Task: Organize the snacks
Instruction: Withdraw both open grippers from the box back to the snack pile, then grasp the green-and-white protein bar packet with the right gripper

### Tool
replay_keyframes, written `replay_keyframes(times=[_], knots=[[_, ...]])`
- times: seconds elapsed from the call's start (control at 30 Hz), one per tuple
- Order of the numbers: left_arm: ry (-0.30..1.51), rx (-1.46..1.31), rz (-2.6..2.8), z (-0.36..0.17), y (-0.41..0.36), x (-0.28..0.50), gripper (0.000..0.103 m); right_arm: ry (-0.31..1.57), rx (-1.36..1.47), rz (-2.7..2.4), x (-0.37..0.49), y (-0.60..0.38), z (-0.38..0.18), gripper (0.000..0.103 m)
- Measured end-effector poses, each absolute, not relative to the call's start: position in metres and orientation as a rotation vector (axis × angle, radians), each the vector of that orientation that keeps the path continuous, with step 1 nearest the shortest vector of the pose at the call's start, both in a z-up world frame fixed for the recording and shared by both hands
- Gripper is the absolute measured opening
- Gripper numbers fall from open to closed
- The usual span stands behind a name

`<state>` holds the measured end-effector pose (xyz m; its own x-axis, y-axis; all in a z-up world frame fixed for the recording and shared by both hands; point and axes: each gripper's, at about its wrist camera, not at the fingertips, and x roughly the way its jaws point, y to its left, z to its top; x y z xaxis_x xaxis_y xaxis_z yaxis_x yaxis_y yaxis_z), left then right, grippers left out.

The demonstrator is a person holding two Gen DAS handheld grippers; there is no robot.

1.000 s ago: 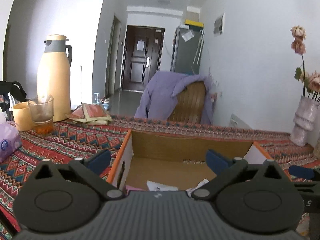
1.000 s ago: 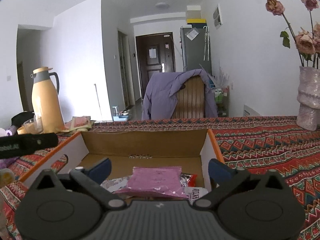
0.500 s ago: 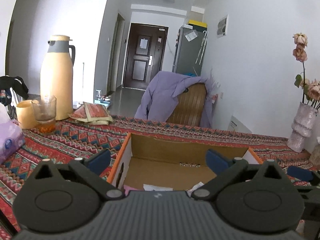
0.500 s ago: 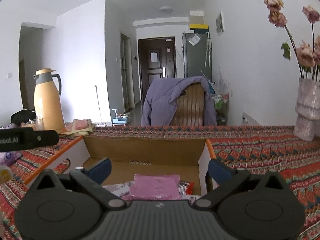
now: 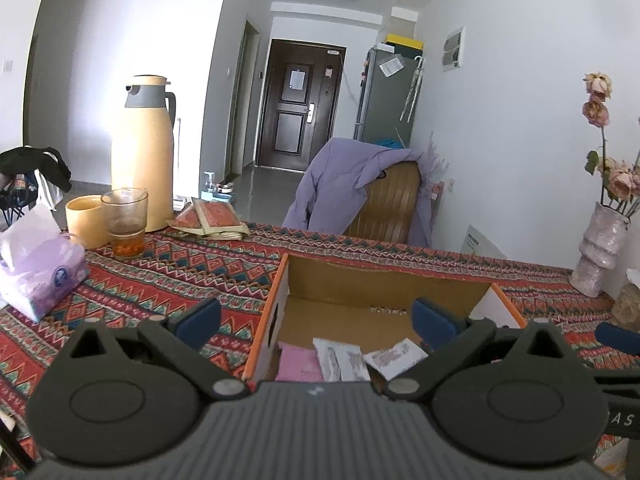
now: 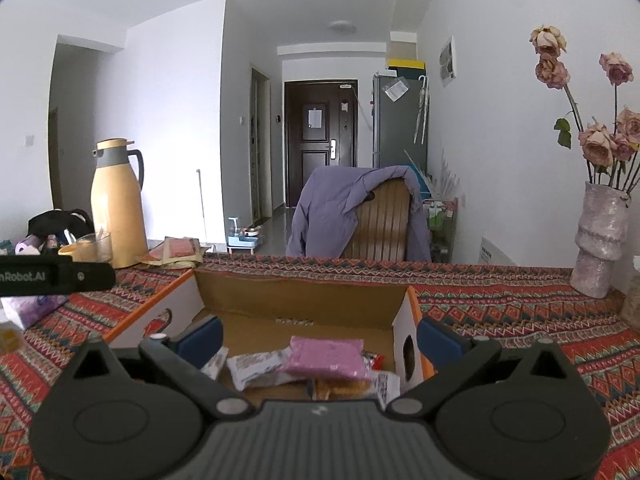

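Nearest the left wrist camera, the left gripper [image 5: 316, 318] had its blue-padded fingers [image 5: 198, 318] spread wide with nothing between them, hovering over the near left corner of the cardboard box [image 5: 384, 280]. The right gripper [image 6: 318, 334] was likewise wide apart and empty, poised above the near right part of the same box [image 6: 300, 294], its left finger over the interior and its right finger outside the orange-edged right wall.

Inside the box lay the snacks: a pink packet [image 6: 326, 358] resting on top of the others, a white wrapped bar [image 6: 260, 370] just beside it to the left, and an orange-brown packet [image 6: 340, 388] partly hidden beneath; what the wrappers read was too small to tell. From the left wrist view the pink packet [image 5: 300, 364] sat against the near left wall, with two white wrappers [image 5: 342, 360] next to it.

The box stood on a red patterned tablecloth [image 5: 180, 272]. To the left were a purple tissue pack [image 5: 40, 272], a glass cup [image 5: 125, 222] touching or nearly touching a yellow mug [image 5: 82, 220], and behind them a tall yellow thermos jug [image 5: 142, 160]. A folded cloth bundle [image 5: 212, 218] lay near the table's far edge. At the far right stood a pale vase [image 6: 600, 240] of dried roses [image 6: 604, 140]. Beyond the table, a chair [image 6: 380, 224] draped with a purple jacket [image 6: 328, 204], then a grey refrigerator [image 6: 400, 120] and a dark door [image 6: 320, 140].
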<state>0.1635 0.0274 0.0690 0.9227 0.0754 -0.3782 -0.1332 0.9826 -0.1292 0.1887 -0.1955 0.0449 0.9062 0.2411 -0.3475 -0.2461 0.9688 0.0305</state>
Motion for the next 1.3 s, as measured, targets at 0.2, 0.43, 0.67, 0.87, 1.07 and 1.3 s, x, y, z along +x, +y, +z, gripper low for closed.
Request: replay_keyframes(times=[0.2, 0.43, 0.67, 0.87, 1.07, 1.3], knots=[[0.397, -0.141, 0.091, 0.066, 0.029, 0.132, 0.103, 0.36, -0.016, 0.248, 0.155, -0.199, 0.044, 0.103], [0.427, -0.131, 0.084, 0.05, 0.032, 0.095, 0.103, 0.373, -0.015, 0.256, 0.12, -0.202, 0.038, 0.103], [0.465, -0.126, 0.089, 0.031, 0.038, 0.066, 0.103, 0.402, -0.011, 0.268, 0.091, -0.205, 0.025, 0.103], [0.48, -0.113, 0.076, 0.019, 0.04, 0.047, 0.103, 0.441, -0.016, 0.281, 0.075, -0.204, 0.013, 0.103], [0.496, -0.097, 0.054, 0.01, 0.042, 0.04, 0.103, 0.46, -0.029, 0.276, 0.063, -0.202, 0.007, 0.103], [0.522, -0.108, 0.053, 0.001, 0.044, 0.041, 0.103, 0.494, -0.026, 0.294, 0.064, -0.196, -0.002, 0.103]])
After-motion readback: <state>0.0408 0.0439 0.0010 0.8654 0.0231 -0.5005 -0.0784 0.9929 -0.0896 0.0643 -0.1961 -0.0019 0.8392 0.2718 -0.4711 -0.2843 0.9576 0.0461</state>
